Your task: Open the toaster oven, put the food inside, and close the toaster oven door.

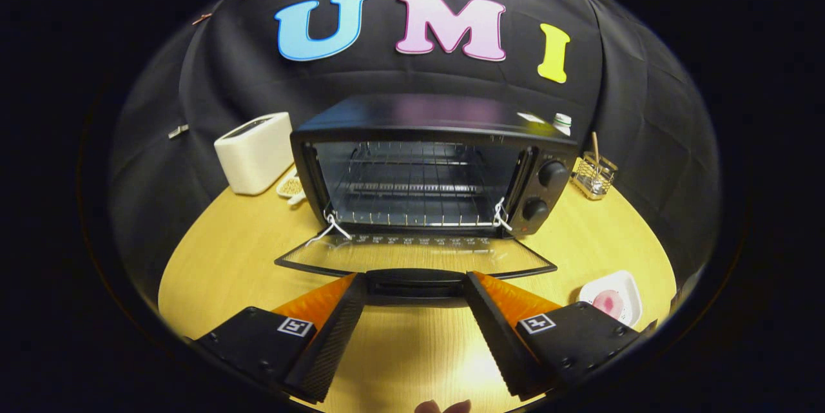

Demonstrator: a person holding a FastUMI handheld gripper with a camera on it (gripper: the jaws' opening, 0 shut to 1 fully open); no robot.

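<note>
Gripper of mine gapes wide at lower centre, fingertips flanking the handle of the oven's lowered door. Food sits on a plate at lower right; swinging there could clip the door.

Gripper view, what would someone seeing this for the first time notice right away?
The black toaster oven stands in the middle of the wooden table, its glass door folded down flat and the wire rack inside bare. The gripper is open, its fingers either side of the door's handle. A white plate with pink food sits beside the right finger, and a white toaster stands left of the oven.
</note>
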